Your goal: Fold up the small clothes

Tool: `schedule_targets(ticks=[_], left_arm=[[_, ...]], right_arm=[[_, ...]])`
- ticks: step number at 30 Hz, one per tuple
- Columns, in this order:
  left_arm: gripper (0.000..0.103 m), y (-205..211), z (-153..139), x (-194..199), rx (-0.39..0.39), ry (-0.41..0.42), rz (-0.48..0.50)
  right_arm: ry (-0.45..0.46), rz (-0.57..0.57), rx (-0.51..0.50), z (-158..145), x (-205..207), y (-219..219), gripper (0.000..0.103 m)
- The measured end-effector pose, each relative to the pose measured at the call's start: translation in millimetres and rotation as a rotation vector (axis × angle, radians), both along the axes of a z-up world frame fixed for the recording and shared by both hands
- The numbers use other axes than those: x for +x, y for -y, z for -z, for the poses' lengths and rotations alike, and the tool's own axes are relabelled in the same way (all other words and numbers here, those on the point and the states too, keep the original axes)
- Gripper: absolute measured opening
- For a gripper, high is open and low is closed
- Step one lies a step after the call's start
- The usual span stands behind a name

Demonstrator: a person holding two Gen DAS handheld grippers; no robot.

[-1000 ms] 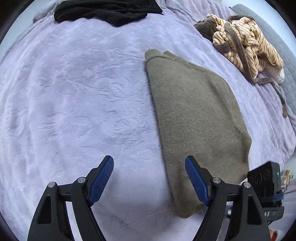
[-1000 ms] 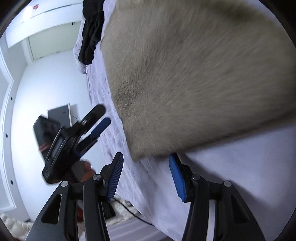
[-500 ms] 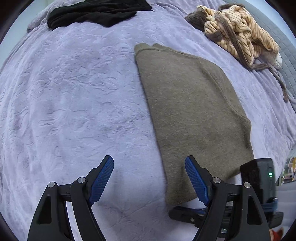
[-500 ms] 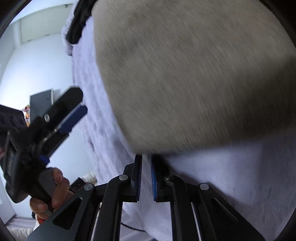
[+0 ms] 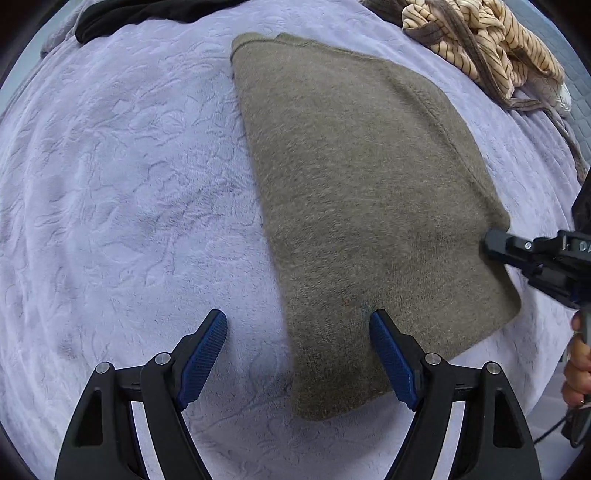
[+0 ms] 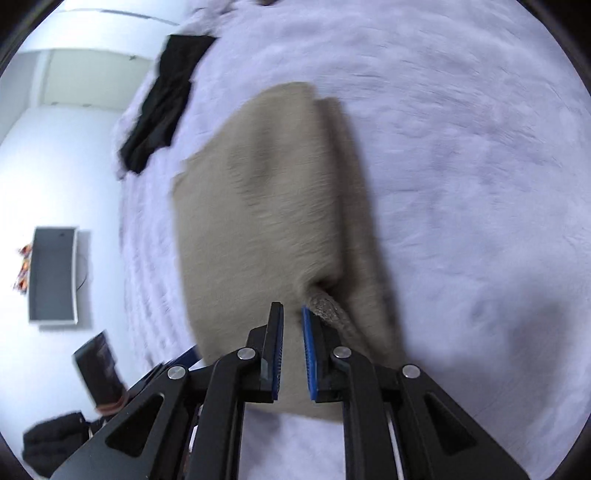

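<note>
An olive-brown knitted sweater [image 5: 351, 184] lies folded flat on the lilac bedspread [image 5: 129, 184]. My left gripper [image 5: 297, 321] points straight down over the sweater's near left edge, open. One pad is over the knit, the other over the bedspread, and nothing is held. My right gripper [image 5: 491, 243] comes in from the right at the sweater's side edge. In the right wrist view the right gripper [image 6: 292, 310] is shut on the sweater [image 6: 251, 221], whose edge rises in a small fold beside the blue pads.
A black garment [image 5: 147, 14] lies at the far left of the bed. A crumpled tan striped garment [image 5: 480, 48] lies at the far right. A person's hand [image 5: 576, 369] holds the right gripper's handle beyond the bed edge. A dark panel [image 6: 53, 275] hangs on the white wall.
My right gripper closed from half open and shifted from the sweater's near corner to its right side edge. My left gripper moved lower, partly over the sweater.
</note>
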State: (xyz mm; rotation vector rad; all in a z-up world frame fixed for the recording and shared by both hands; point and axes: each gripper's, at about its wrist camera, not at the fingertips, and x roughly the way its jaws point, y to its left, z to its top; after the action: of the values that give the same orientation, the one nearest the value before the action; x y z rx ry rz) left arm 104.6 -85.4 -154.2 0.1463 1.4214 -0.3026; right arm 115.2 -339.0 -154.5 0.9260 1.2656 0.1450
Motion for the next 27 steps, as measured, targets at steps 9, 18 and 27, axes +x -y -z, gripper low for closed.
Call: schedule_targets(ticks=[9,18,27], left_arm=[[0.081,3.3,2.9,-1.5,0.013,-0.017,-0.015],[0.081,18.7,2.9,-3.3,0.035,-0.021,-0.026],[0.081,26.0,5.4,-7.9,0.048,-0.026,-0.038]], right_arm=[[-0.043,0.087,0.122,18.2,-52.7,16.4,0.009],[-0.034,0.025,0.08,-1.6,-44.0,23.2,0.011],[-0.031,-0.012,0.022,-10.6,-38.0,32.0,0.057]])
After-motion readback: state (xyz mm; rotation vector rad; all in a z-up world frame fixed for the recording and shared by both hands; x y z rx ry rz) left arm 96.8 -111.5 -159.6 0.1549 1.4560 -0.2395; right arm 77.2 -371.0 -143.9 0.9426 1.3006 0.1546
